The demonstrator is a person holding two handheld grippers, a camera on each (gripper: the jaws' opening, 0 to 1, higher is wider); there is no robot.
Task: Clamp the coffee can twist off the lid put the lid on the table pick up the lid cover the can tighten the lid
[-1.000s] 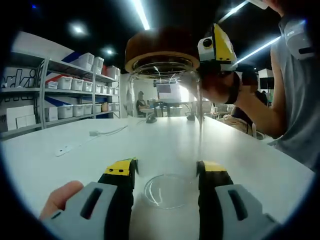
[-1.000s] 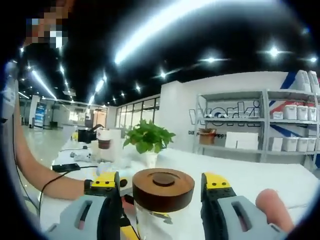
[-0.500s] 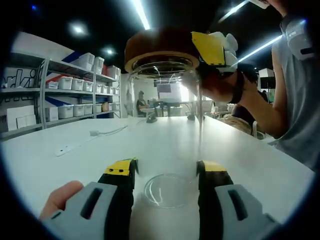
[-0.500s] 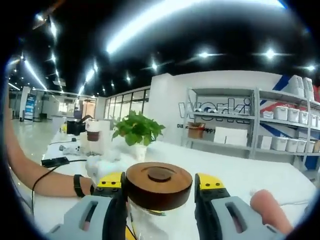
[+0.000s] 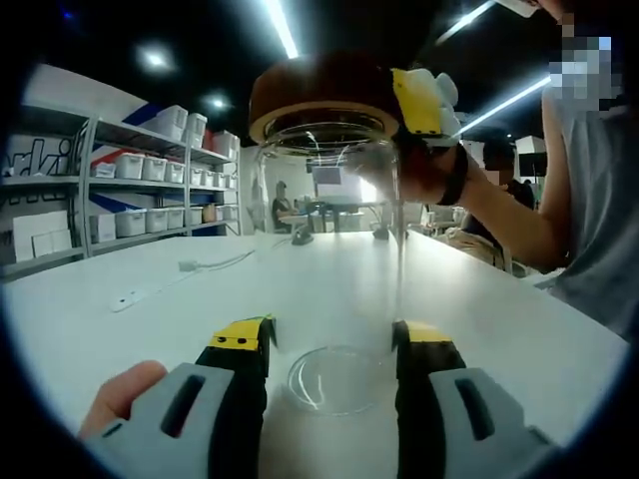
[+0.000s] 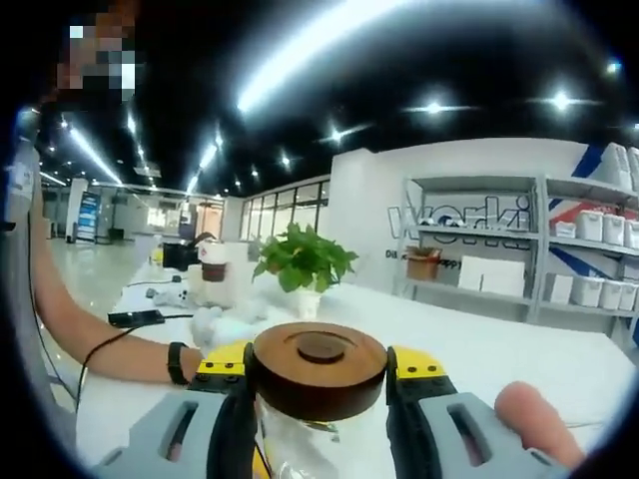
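The coffee can (image 5: 329, 249) is a clear glass jar standing on the white table (image 5: 130, 329), topped by a round brown wooden lid (image 5: 321, 95). My left gripper (image 5: 332, 339) is shut on the can's base, one yellow-tipped jaw against each side of the glass. In the right gripper view the lid (image 6: 319, 351) sits between my right gripper's jaws, and that gripper (image 6: 318, 361) is shut on its rim, with the glass body (image 6: 319, 444) below. In the left gripper view the right gripper (image 5: 424, 100) reaches the lid from the upper right.
Shelves with white bins (image 5: 150, 170) stand at the far left. A white cable (image 5: 215, 263) lies on the table behind the can. A potted plant (image 6: 303, 264) and small items stand further along. The person's forearm (image 5: 519, 220) crosses the right side.
My right gripper's jaws have closed in from either side onto the lid's rim, and the gripper has turned about the lid. The left gripper and the can stay still.
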